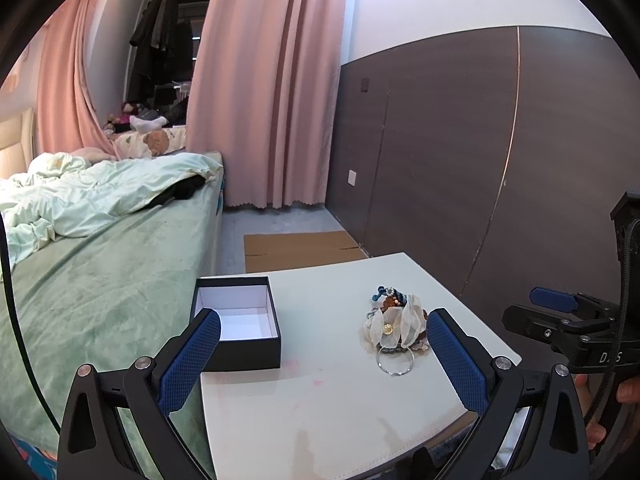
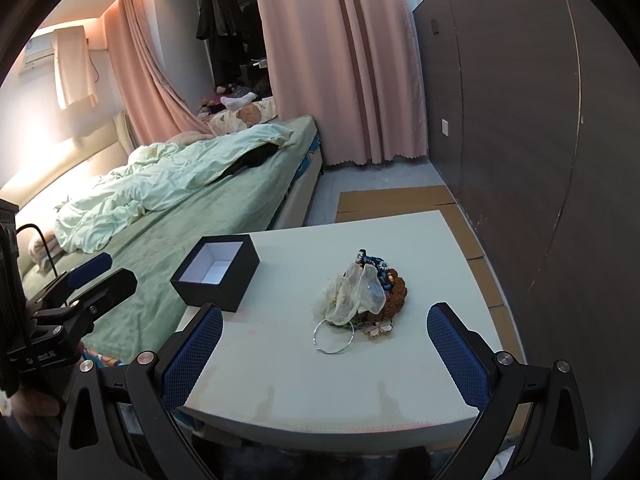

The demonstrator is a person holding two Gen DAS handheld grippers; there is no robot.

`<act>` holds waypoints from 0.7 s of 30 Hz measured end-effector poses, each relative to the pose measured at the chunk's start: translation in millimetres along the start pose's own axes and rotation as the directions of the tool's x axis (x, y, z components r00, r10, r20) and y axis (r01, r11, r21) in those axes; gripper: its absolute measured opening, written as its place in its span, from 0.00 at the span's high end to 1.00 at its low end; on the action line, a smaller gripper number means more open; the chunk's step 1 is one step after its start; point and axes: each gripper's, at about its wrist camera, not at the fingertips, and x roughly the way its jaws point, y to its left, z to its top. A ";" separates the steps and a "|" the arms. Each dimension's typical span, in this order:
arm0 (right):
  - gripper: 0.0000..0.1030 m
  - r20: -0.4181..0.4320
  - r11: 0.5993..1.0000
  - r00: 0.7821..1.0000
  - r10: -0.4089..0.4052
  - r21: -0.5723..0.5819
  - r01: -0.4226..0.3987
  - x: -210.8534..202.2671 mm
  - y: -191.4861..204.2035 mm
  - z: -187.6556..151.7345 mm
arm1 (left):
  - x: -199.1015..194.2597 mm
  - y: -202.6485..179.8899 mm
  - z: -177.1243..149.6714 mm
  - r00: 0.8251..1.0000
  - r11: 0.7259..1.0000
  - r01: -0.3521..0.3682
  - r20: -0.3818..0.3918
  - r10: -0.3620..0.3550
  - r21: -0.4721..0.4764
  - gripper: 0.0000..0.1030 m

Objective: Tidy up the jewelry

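Both grippers, left gripper (image 1: pixel 323 354) and right gripper (image 2: pixel 325 350), hang spread wide, holding nothing. Jewelry pile (image 2: pixel 362 294) mid-table (image 2: pixel 288 380), tangled; black box (image 2: pixel 218 270) teeters on the left edge — a nudge tips it.

A: Item, box (image 1: pixel 240 322): matt black card outside, plain white paper lining.
B: Surface (image 1: pixel 332 400): smooth off-white top, faint sheen, pinkish smudges toward the near edge.
A: Bangle (image 2: pixel 335 336): thin, polished, silvery metal.
B: Flower piece (image 2: pixel 354 294): sheer cream cloth, translucent, on the jewelry heap (image 1: pixel 394 322).
A: Left tool (image 1: pixel 322 354): blue pads with a rough diamond texture; matt black plastic arms, bright metal screws. Right tool (image 2: pixel 324 346), the same.
B: Bed (image 2: pixel 160 236): soft, napped green cloth.
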 end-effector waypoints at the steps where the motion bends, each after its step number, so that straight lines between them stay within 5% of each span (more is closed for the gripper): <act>1: 0.00 0.006 1.000 1.000 0.003 0.003 -0.003 -1.0 -1.2 0.5 | 0.9 -0.2 0.4 1.000 1.000 -0.004 0.001 0.004 -0.001 0.00; 21: 0.00 0.034 0.995 0.999 0.024 0.092 -0.027 -3.6 -28.2 20.5 | 34.8 -3.0 9.2 0.998 1.000 0.001 -0.064 -0.002 -0.010 0.00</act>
